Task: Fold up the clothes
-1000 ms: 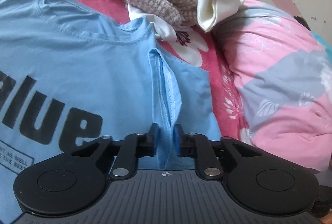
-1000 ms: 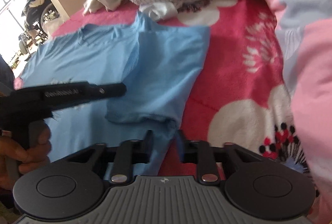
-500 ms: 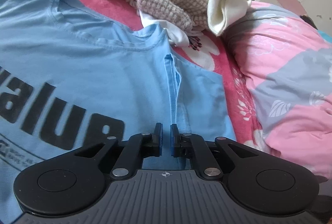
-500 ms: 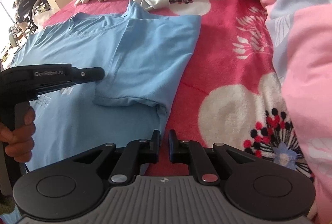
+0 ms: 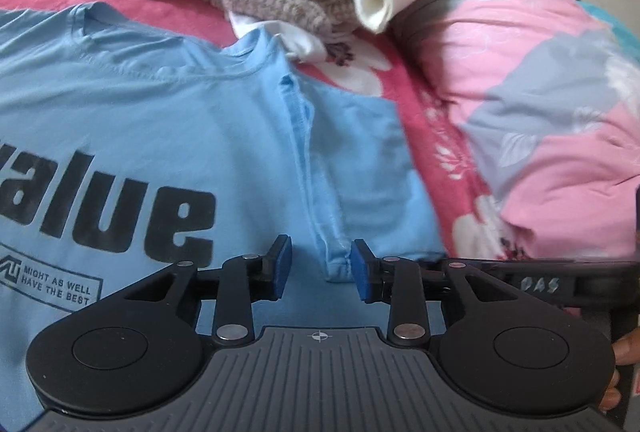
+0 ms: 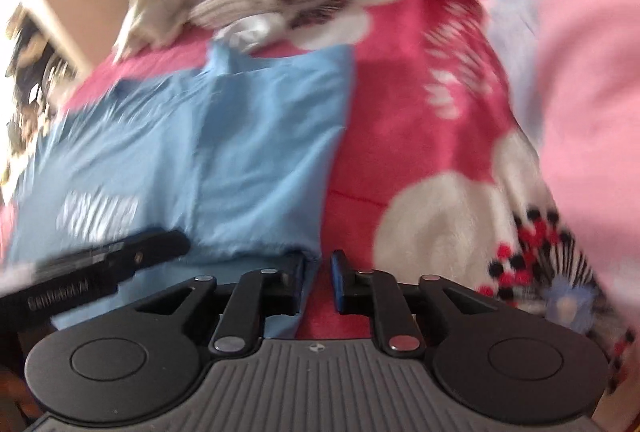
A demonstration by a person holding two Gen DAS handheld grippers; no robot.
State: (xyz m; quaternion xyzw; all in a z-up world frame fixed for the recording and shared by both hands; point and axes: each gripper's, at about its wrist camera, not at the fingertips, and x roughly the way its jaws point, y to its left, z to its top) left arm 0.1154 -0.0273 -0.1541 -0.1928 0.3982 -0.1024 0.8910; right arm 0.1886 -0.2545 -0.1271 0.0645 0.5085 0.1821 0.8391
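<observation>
Both grippers tilt down over blue T-shirt [image 5: 168,136]: left gripper [image 5: 320,264] jaws opening w/ sleeve hem between; right gripper [image 6: 318,282] jaws opening, slightly apart at shirt's right edge

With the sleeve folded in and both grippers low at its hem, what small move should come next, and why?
Probably lift the left gripper clear. Its jaws are opening, blue pads apart with the folded sleeve hem lying loose between them, flat on the blue T-shirt. The right gripper looks slightly open at the shirt's edge; the blur hides any pinch. Both could then regrip for the next fold.
</observation>
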